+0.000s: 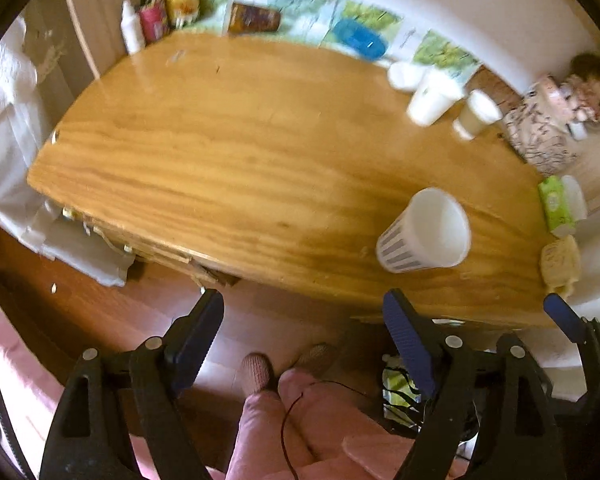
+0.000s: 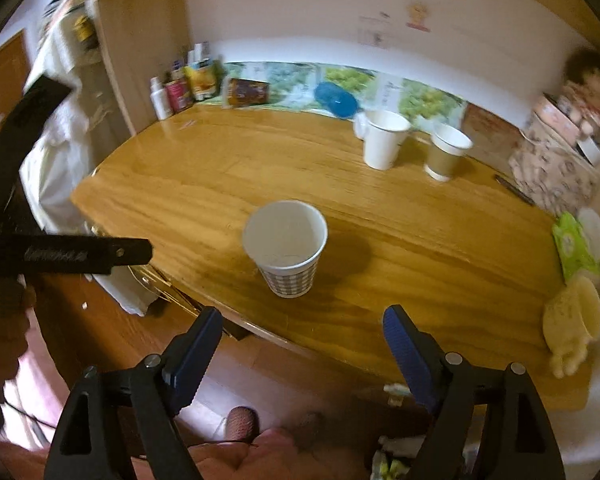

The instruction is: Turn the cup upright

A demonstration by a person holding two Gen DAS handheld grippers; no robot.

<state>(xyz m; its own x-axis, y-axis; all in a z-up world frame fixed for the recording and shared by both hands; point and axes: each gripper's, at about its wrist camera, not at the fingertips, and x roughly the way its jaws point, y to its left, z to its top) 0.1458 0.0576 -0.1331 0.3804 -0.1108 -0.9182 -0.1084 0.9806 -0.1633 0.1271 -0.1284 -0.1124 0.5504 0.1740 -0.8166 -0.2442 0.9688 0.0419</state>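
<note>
A white paper cup with a grey checked band (image 2: 286,246) stands upright, mouth up, near the front edge of the wooden table (image 2: 400,240). It also shows at the right in the left wrist view (image 1: 424,230). My right gripper (image 2: 302,334) is open and empty, held off the table's front edge, just short of the cup. My left gripper (image 1: 304,320) is open and empty, off the front edge and to the left of the cup. A blue pad of the right gripper shows at the right edge of the left wrist view (image 1: 562,316).
Two more paper cups, one white (image 2: 382,138) and one brown-sleeved (image 2: 446,154), stand at the back right. Bottles and cans (image 2: 180,90) and a blue lid (image 2: 336,98) line the back wall. A tissue pack (image 2: 574,246) and patterned boxes (image 2: 552,168) sit at the right.
</note>
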